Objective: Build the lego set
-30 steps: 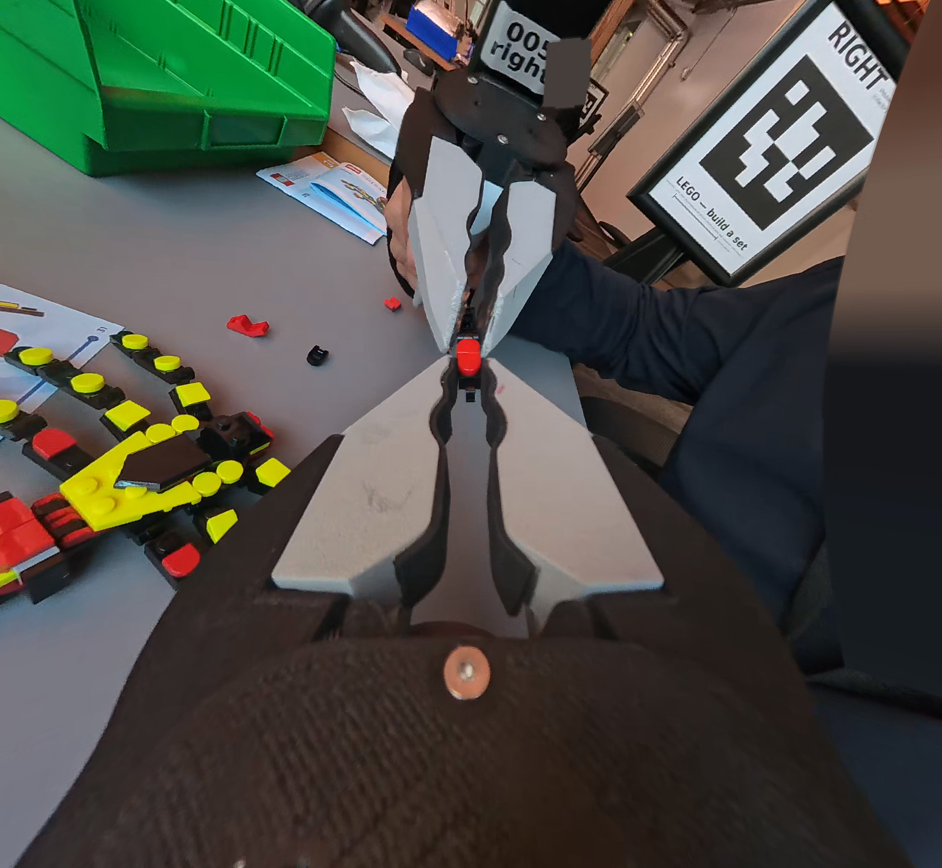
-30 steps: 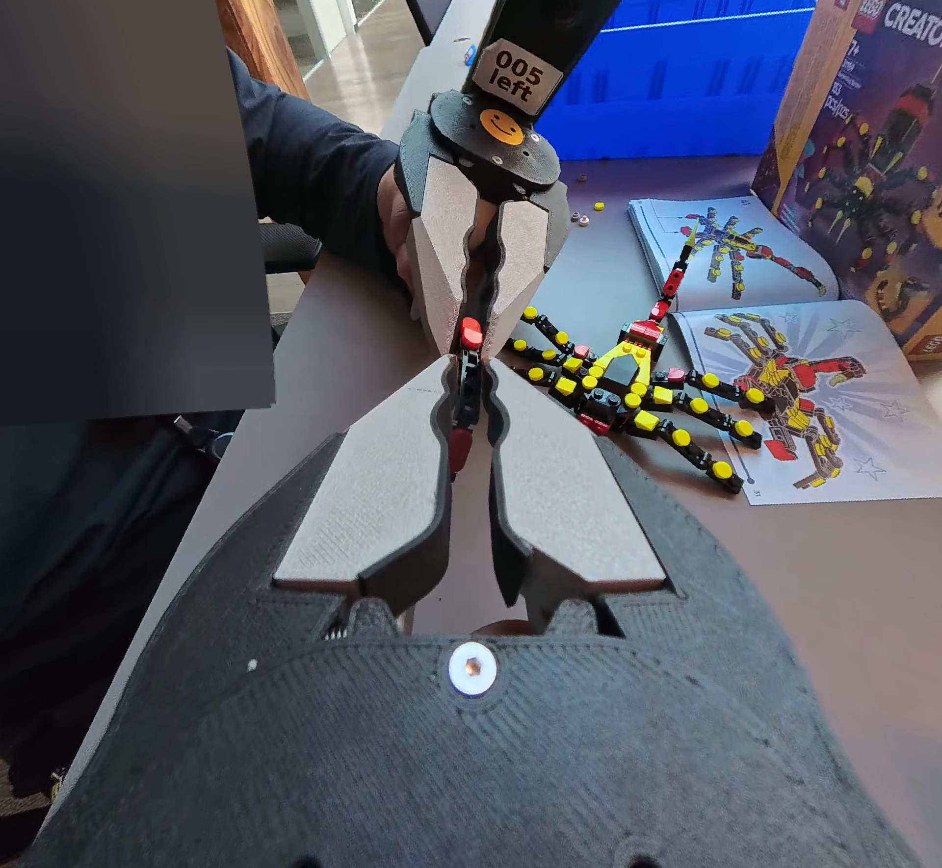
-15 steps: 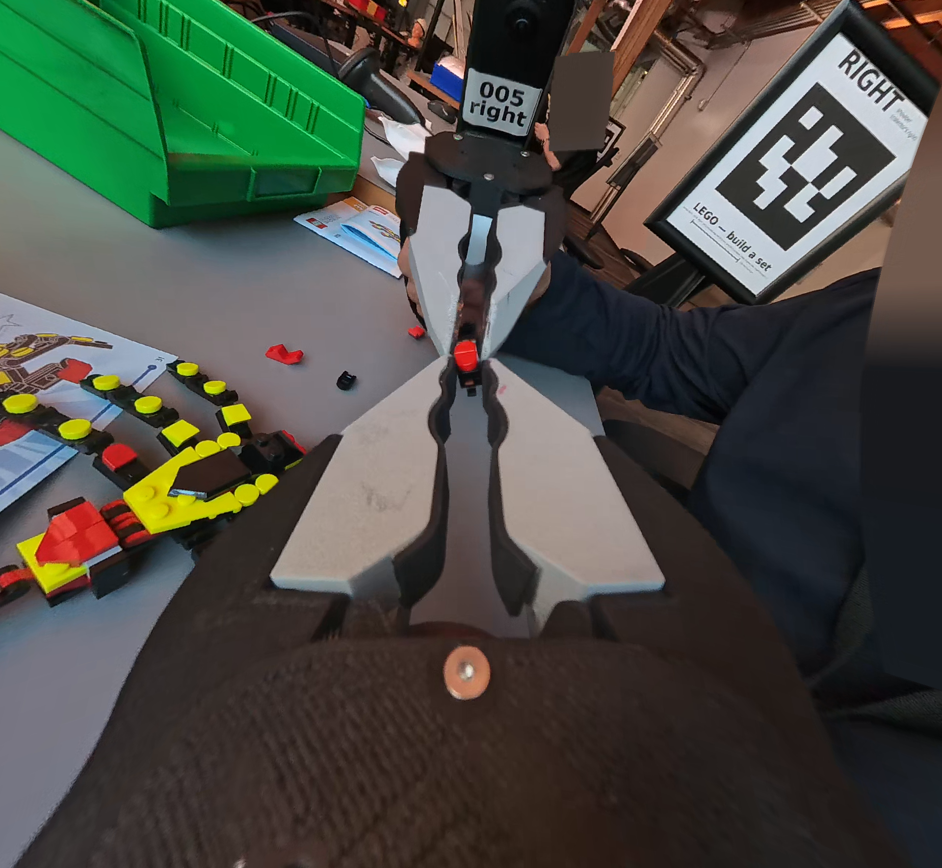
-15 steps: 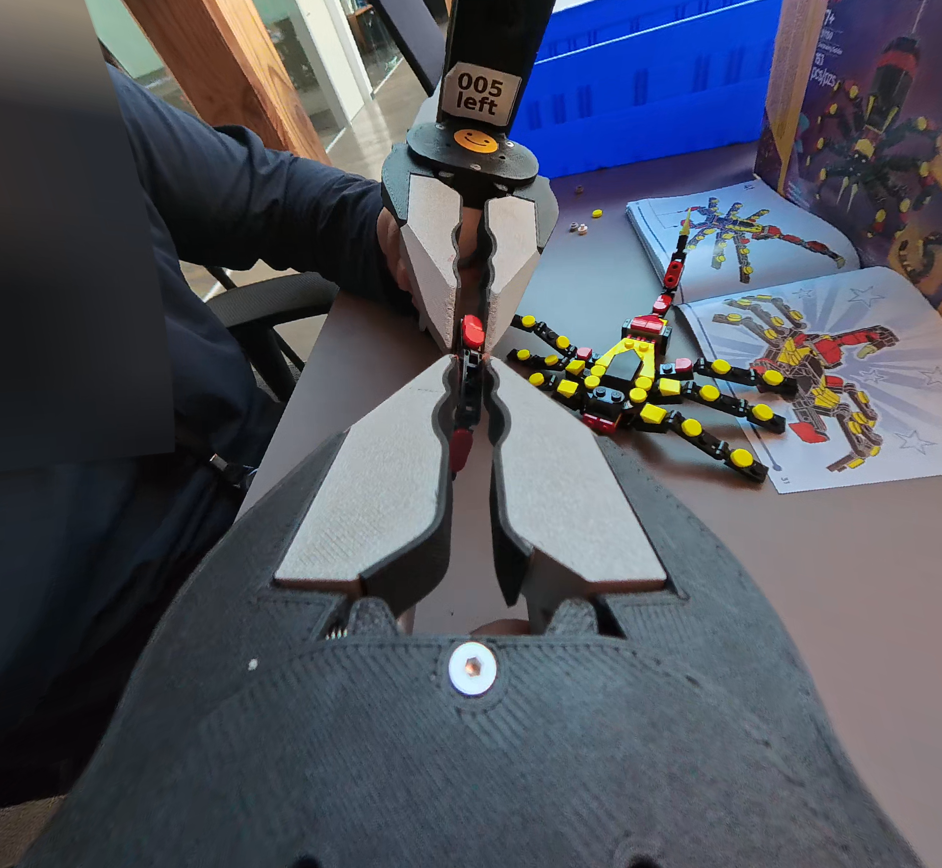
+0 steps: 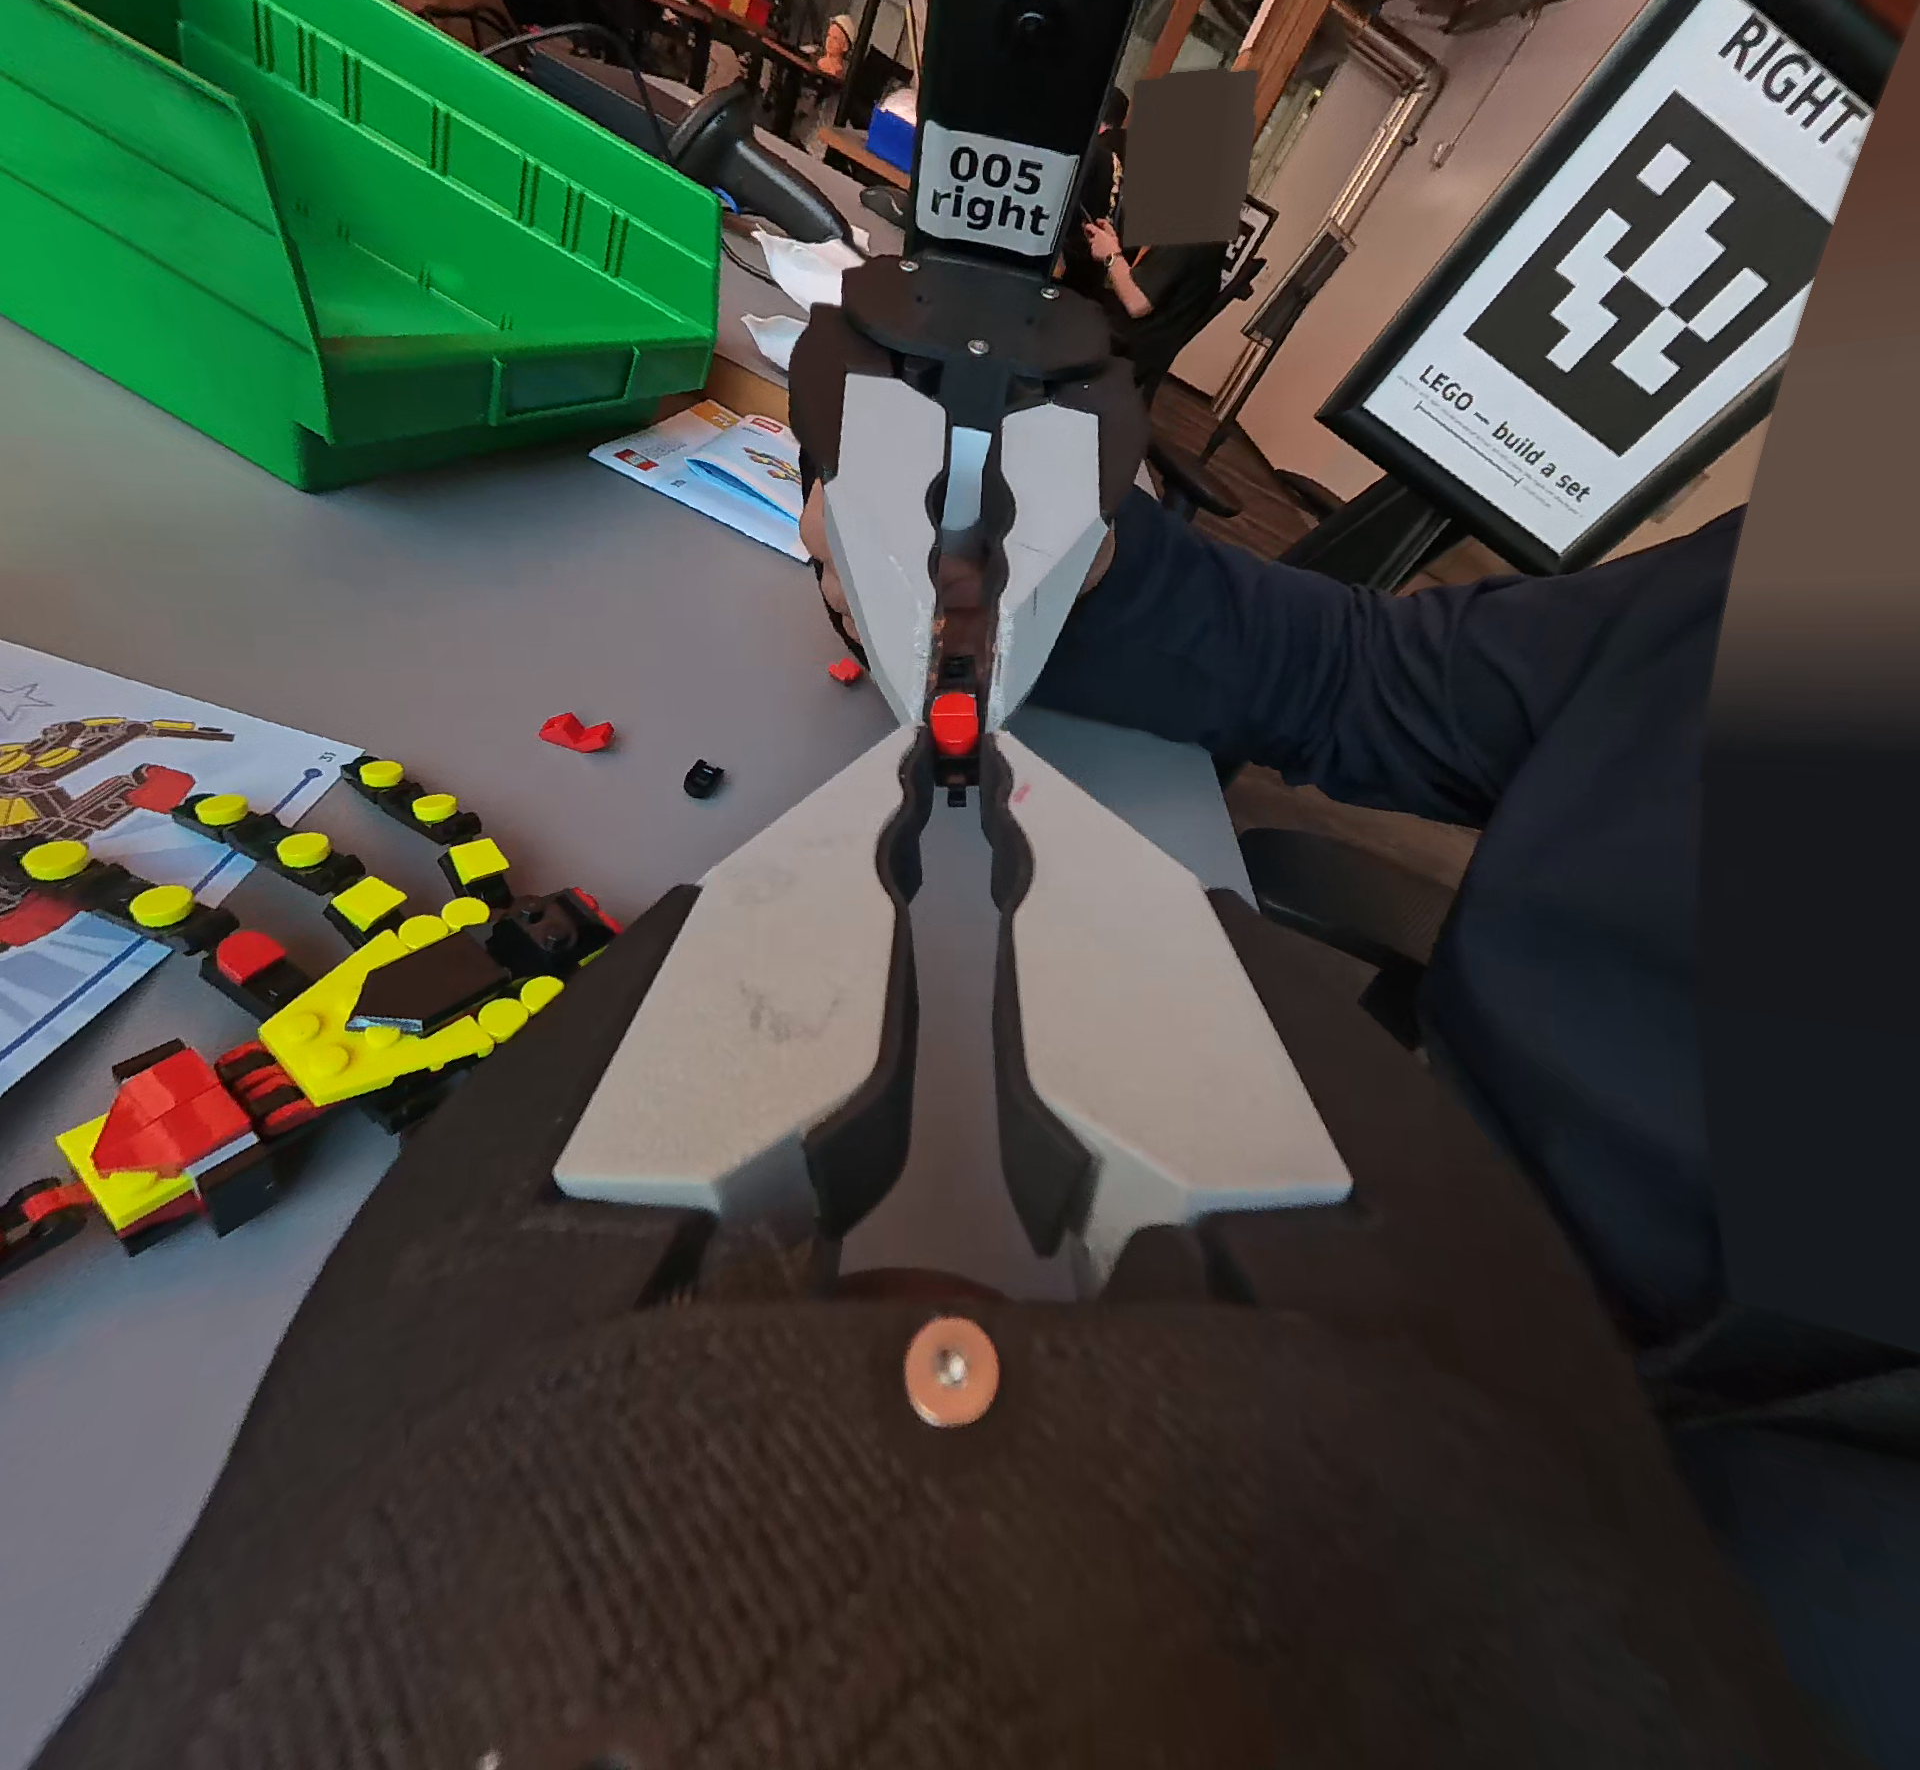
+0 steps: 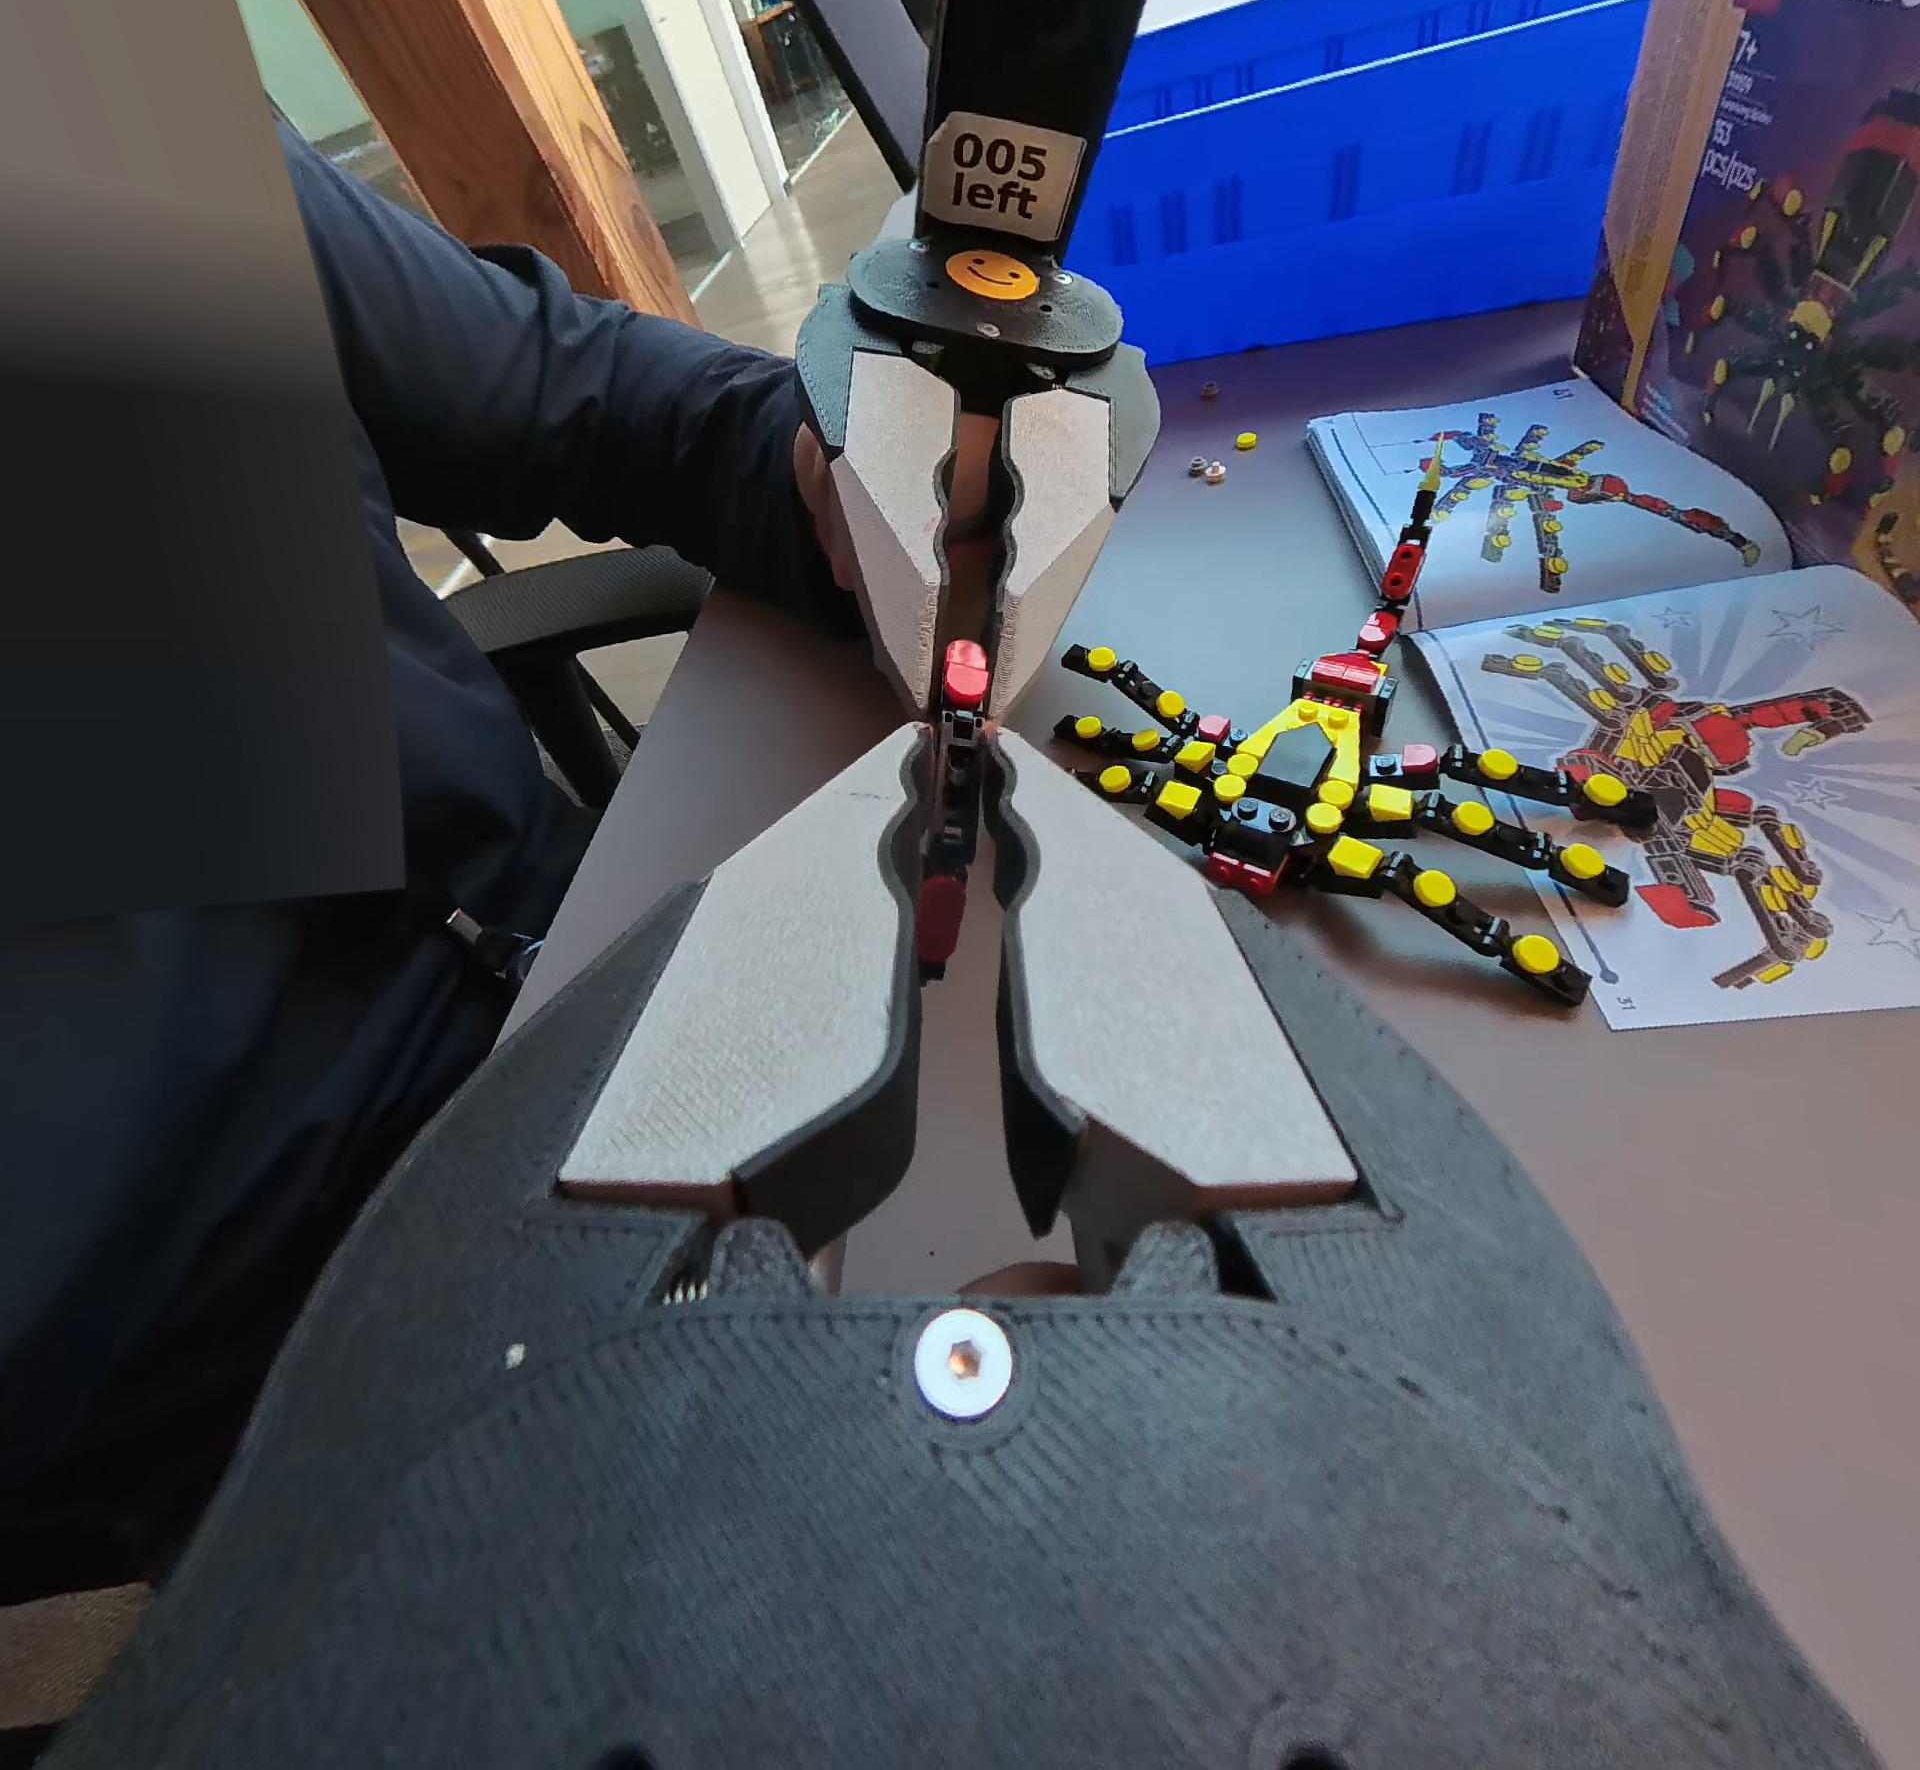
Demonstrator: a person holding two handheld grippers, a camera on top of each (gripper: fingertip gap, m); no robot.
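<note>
I hold my two tools tip to tip above the near edge of the worktop (image 5: 416, 577), and between them runs one small black and red leg piece (image 6: 951, 785). My right hand-held gripper (image 6: 956, 733) is clamped along most of that leg piece, which lies in the narrow slot between its fingers, one red stud sitting back in the slot and the black links running forward to the tips. My left hand-held gripper (image 5: 951, 744) is closed on the far end of the same leg piece, pinching it just by its red rounded cap, which shows right at the meeting point of the four fingertips. The landmark here is the spider model (image 6: 1299, 785), black with yellow studs, a yellow back and a red tail end, lying flat on the worktop; the leg piece is held up in the air just beside it, towards the worktop's edge and my body. Partly under the spider model lies an open instruction booklet (image 6: 1714, 785), and beyond that stands the set's box (image 6: 1766, 214) with a blue bin (image 6: 1351, 193) next to it. On the spider model's other side sit a loose red piece (image 5: 575, 733) and a small black piece (image 5: 702, 778), and farther off a green bin (image 5: 364, 266).
</note>
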